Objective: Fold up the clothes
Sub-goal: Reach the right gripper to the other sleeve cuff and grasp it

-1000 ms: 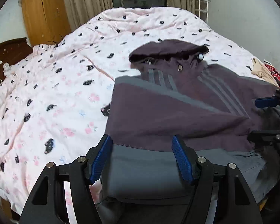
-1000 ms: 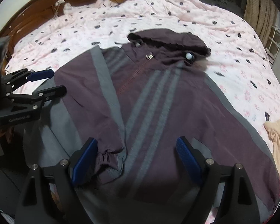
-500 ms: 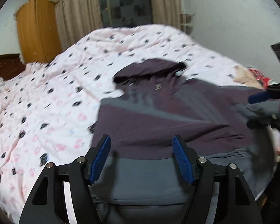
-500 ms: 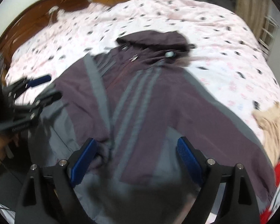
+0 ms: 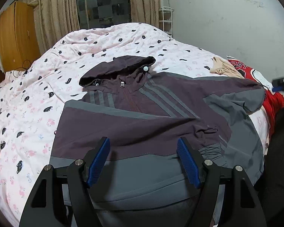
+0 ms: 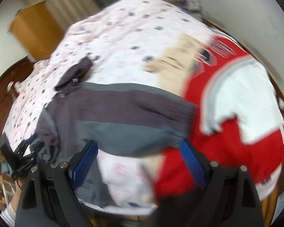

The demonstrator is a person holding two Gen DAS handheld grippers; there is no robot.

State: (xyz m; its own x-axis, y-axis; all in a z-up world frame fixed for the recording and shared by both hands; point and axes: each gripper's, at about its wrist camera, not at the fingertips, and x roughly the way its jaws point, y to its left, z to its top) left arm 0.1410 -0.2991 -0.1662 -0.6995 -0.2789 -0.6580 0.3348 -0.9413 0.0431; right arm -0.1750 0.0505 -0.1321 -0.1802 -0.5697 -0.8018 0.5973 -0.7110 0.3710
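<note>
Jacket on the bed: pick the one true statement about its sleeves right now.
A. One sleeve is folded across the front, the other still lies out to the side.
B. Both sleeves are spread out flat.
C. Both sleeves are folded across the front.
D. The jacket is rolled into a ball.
A: on the jacket, one sleeve's cuff lies across the chest, while the other sleeve stretches out toward the red garment.

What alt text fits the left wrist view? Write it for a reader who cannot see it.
A purple and grey hooded jacket lies face up on a pink patterned quilt, one sleeve folded across its chest. The left gripper hovers open over the hem, holding nothing. A beige garment and a red one lie at right.
</note>
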